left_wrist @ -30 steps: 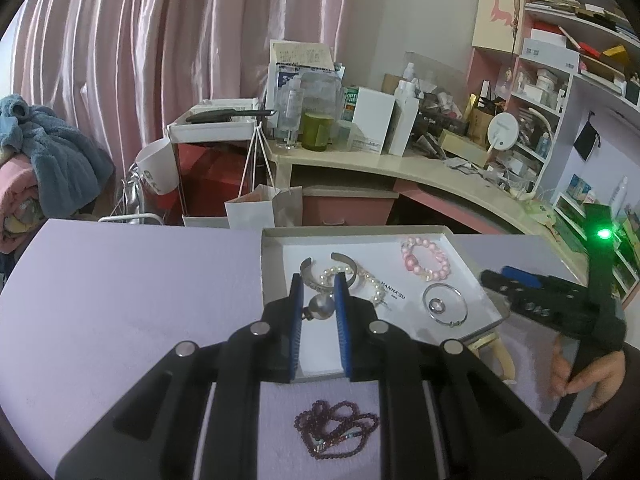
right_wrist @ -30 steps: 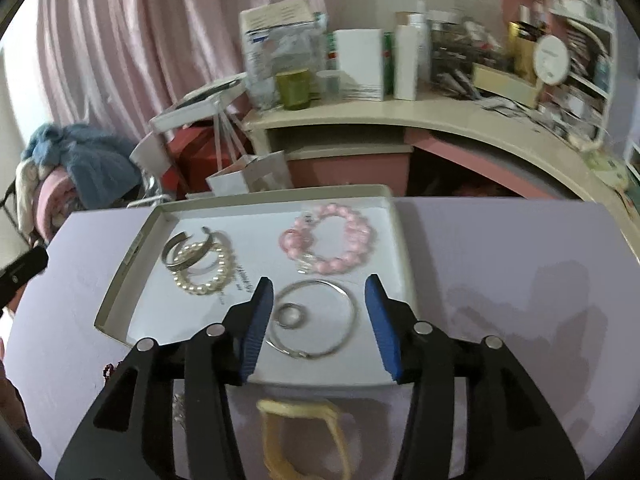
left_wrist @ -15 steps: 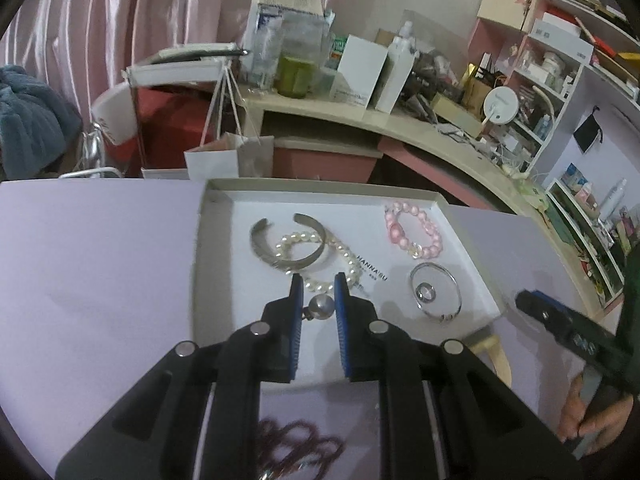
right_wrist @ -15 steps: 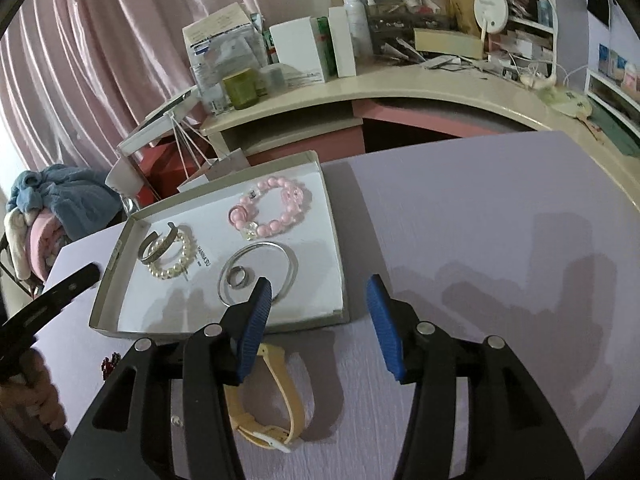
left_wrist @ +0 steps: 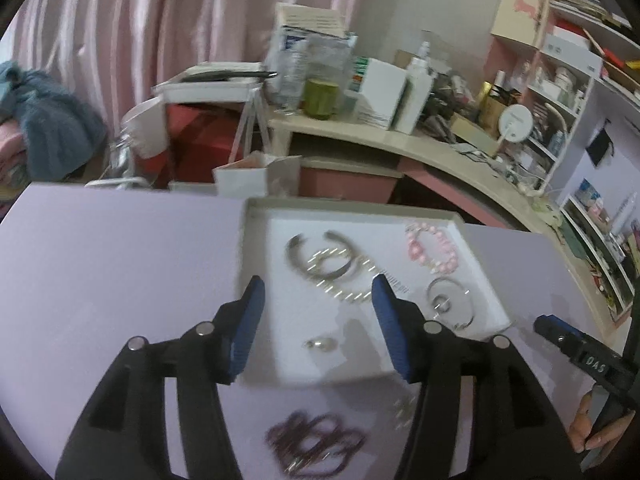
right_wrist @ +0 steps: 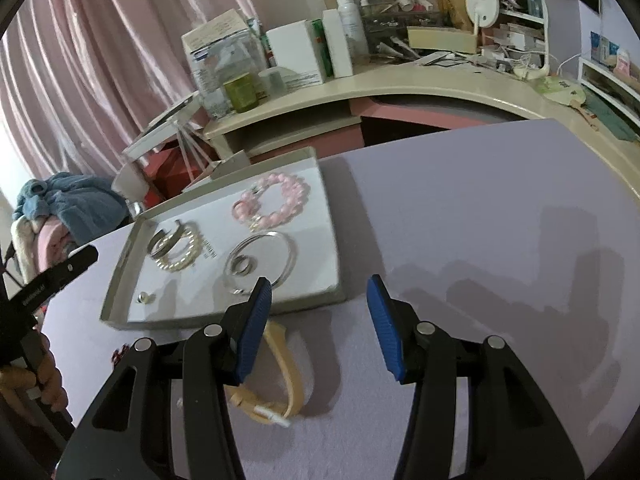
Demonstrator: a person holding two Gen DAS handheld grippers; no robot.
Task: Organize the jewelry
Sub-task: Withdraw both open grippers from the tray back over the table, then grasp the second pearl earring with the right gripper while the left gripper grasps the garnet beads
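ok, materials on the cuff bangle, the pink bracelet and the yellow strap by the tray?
Cuff bangle: looks like polished silver-tone metal, with bright glints on an open band.
Pink bead bracelet: glossy translucent beads, glass or stone, can't tell which.
Yellow watch strap: matte and flexible, likely silicone or rubber, with a white buckle end.

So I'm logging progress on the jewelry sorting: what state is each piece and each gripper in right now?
left gripper: open, empty, above the tray's near end
right gripper: open, empty
small silver ring: lying loose in the tray
silver cuff: in tray, overlapping the pearl bracelet
pink bead bracelet: in tray
silver bangle: in tray, a ring inside it
dark bead necklace: bunched on table, outside tray
yellow watch: on table, outside tray
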